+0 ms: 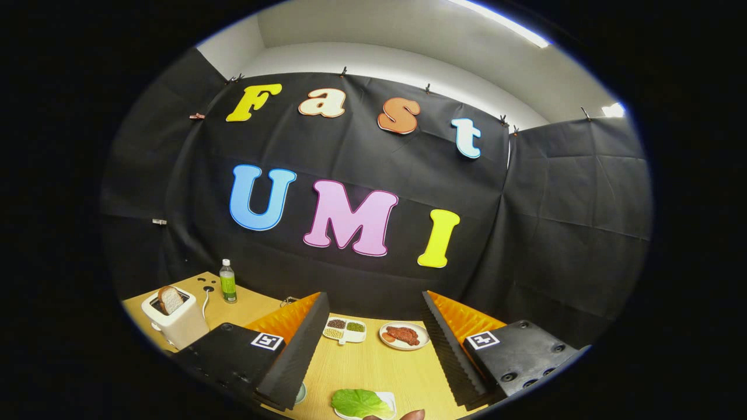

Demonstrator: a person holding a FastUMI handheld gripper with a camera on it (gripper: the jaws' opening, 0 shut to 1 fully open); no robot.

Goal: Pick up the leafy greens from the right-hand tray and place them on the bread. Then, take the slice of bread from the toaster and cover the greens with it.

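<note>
A: Leafy greens (362,402) lie on a white plate (388,399) between the fingers, low and near. Placed already?

B: Likely; bread under them can't be confirmed. Toaster (178,319) holds its bread slice (170,300), so covering remains.

A: Gripper (373,332)?

B: Raised above the wooden table (373,364), level, fingers spread wide, gripping nothing.

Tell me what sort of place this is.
Likely a staged recording booth set up as a mock kitchen: black cloth wall clipped up behind a wooden table, with a toaster holding bread and small food plates. The claw is open, the leafy greens between its fingers.
</note>
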